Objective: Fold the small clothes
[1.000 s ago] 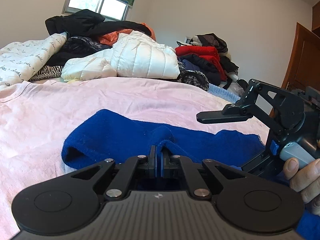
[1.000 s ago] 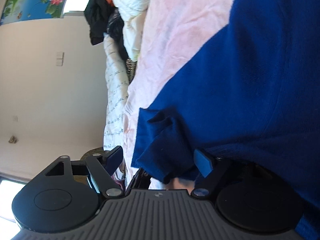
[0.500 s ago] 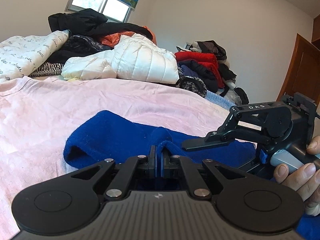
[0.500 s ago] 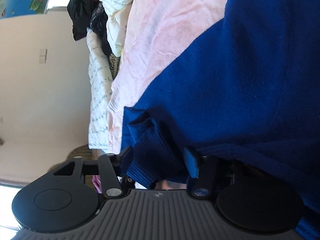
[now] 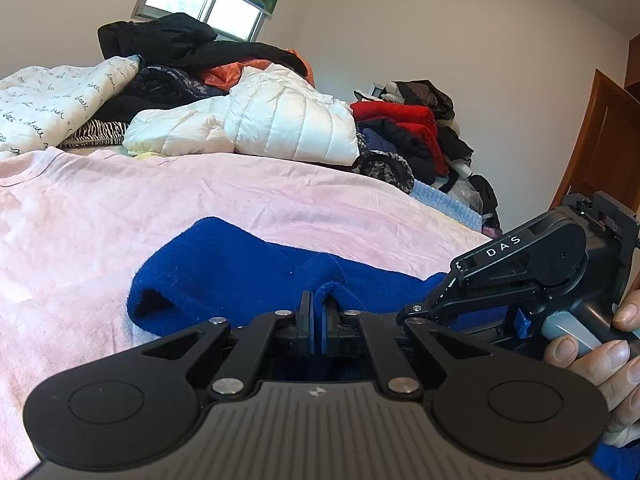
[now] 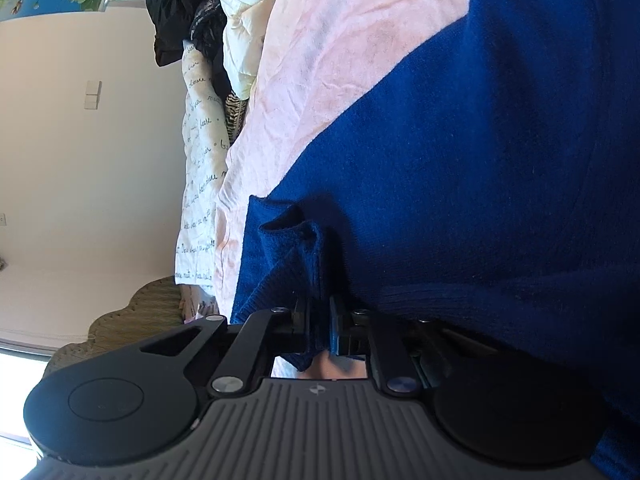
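The blue knit garment (image 5: 248, 264) lies spread on the pink sheet (image 5: 80, 208) that covers the bed, its long side running across the left wrist view from a rolled, open-ended edge on the left to the far side, where the right gripper (image 5: 416, 309) reaches in. Both grippers are at the near hem, so the cloth stretches away from them toward the middle of the bed.

The left gripper (image 5: 316, 316) is clamped tight, with a small raised ridge of blue cloth pinched between its pads. In the right wrist view the right gripper (image 6: 320, 320) has its jaws pressed together on a bunched fold of the ribbed hem, with a bit of cloth hanging through below the pads. A hand (image 5: 600, 360) wraps that tool's handle at the right edge of the left view.

The two pinches sit close together along the same near edge, the left one toward the garment's middle and the right one further right. Any fold from here probably means carrying this near hem up and away over the body of the garment, and both hands look equally well placed for it.

Beyond the sheet, a white padded jacket (image 5: 288, 124), dark coats (image 5: 180, 44) and red clothes (image 5: 400, 116) are piled well apart from the work.
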The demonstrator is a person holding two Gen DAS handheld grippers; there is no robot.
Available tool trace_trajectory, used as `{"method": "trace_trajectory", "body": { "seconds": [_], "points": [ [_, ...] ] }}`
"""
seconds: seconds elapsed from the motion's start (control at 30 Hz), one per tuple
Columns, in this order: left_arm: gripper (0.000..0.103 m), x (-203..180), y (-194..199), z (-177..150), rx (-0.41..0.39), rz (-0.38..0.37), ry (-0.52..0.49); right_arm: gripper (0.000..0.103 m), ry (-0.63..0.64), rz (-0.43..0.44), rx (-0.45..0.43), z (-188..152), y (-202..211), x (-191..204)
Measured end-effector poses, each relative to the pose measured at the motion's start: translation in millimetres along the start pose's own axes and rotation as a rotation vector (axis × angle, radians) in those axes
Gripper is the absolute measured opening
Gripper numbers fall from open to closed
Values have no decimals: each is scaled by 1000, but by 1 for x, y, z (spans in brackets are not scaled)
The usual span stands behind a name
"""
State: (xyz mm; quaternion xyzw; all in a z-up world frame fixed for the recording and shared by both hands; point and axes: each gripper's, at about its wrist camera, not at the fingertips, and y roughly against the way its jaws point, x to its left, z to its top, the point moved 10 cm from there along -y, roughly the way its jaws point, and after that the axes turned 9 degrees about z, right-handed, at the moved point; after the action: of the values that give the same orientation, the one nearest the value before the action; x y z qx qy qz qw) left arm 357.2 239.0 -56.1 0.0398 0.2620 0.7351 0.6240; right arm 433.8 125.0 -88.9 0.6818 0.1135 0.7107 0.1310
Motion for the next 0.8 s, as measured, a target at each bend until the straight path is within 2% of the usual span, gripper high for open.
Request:
{"method": "trace_trajectory", "body": {
  "seconds": [0.23,0.27,0.3,0.33,0.37,0.4,0.53,0.67,0.77,0.8],
  "points": [
    [8,-6,-4,-4,16,55,-68,10,15,78,-74,18,32,23],
    [17,-7,-4,-5,15,62,-77,10,20,91,-81,21,39,27],
    [37,-7,-3,-5,12,73,-83,9,29,100,-91,24,46,31],
    [51,-7,-2,-4,5,82,-87,9,36,102,-102,26,54,34],
    [77,-8,0,-3,-9,88,-91,9,41,106,-110,28,62,35],
    [87,-10,3,-1,-29,89,-98,9,47,111,-119,31,71,37],
    [87,-11,6,0,-43,113,-114,8,73,99,-166,38,117,36],
    [87,-10,6,0,-43,113,-98,10,65,69,-198,41,168,17],
    [87,-10,5,0,-36,123,-103,29,18,64,-178,28,170,2],
    [87,-9,4,0,-35,122,-97,51,10,81,-170,21,165,1]
  ]
}}
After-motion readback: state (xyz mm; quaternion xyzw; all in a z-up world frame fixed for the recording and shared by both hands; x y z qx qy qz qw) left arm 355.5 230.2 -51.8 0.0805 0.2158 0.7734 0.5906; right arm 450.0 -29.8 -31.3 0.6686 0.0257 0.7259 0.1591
